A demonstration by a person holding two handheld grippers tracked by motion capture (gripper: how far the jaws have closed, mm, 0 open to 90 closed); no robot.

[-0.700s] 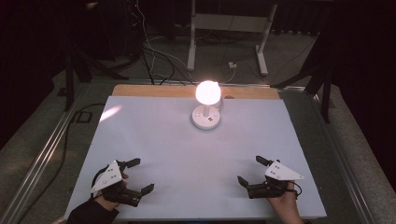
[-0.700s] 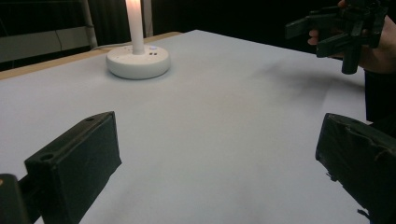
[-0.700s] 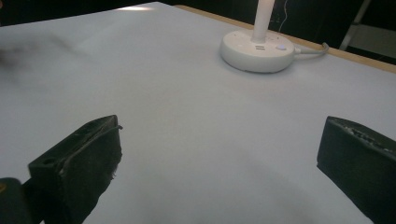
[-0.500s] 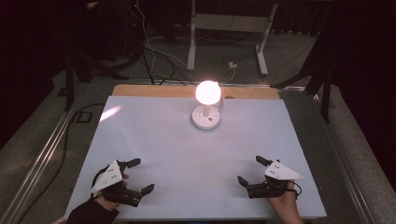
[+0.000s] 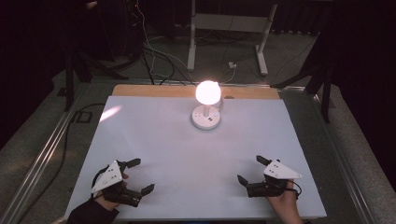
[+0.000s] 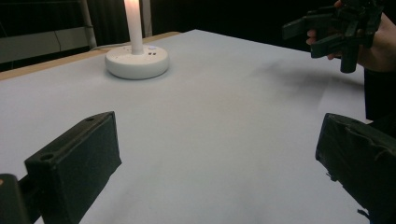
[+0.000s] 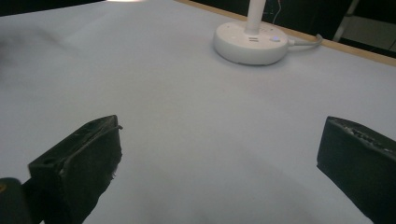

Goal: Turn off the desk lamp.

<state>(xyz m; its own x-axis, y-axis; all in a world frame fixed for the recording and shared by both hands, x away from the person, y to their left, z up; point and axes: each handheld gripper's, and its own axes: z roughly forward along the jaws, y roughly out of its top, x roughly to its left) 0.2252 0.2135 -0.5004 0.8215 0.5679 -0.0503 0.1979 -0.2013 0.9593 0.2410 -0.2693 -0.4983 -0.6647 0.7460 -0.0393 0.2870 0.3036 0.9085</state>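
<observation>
Lamp (image 5: 207,105), one item: lit globe on a short white stem, round white base with small buttons on its top face; stands in the upper centre of the high view, on the far part of the white table top (image 5: 187,154), just in front of the bare wooden strip (image 5: 154,90) along the far edge. Same lamp appears at upper left of the left gripper view, base and stem, and at upper right of the right gripper view, where a small blue light shows on the base and a white cord (image 7: 312,41) runs off toward the wooden edge. Left gripper (image 5: 136,175), one item: lower left of the high view, held in a dark-sleeved hand, grey three-cornered plate on top, jaws wide apart with nothing between them, bare table top showing in the gap. Right gripper (image 5: 252,170), one item: lower right of the high view, held in a bare hand, grey plate on top, jaws likewise spread wide with nothing between them; also seen at the upper right of the left gripper view. Both grippers sit near the front edge of the table, well apart from each other and from the lamp. Surroundings: dark floor beyond the table, loose cables (image 5: 154,51), white frame legs (image 5: 261,44) at top centre.
</observation>
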